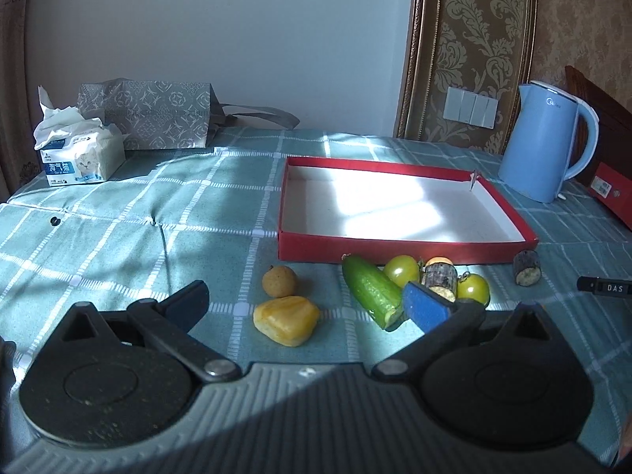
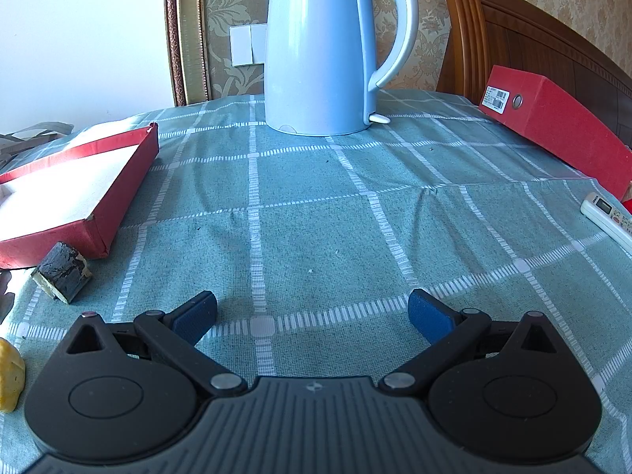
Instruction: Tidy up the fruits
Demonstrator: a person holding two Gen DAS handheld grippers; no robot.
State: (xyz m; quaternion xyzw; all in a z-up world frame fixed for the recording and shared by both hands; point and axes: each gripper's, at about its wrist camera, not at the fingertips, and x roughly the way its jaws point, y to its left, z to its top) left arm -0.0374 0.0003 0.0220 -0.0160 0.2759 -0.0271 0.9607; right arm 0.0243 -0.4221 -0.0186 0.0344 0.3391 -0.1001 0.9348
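Nearest the left wrist camera, the left gripper stands wide open and empty, low over the checked tablecloth, with the yellow jackfruit piece lying between its fingers and the small brown longan just beyond. The right-hand pad sits close to the cut cucumber, so closing here could nudge it and set the two green tomatoes rolling. The jackfruit piece looks soft; a hard squeeze may crush it. A bark-covered chunk lies among the tomatoes and another farther right. The right gripper is also wide open over bare cloth. Farther off, the red tray is empty, its near wall a lip that a low carry could catch; beyond stands the blue kettle.
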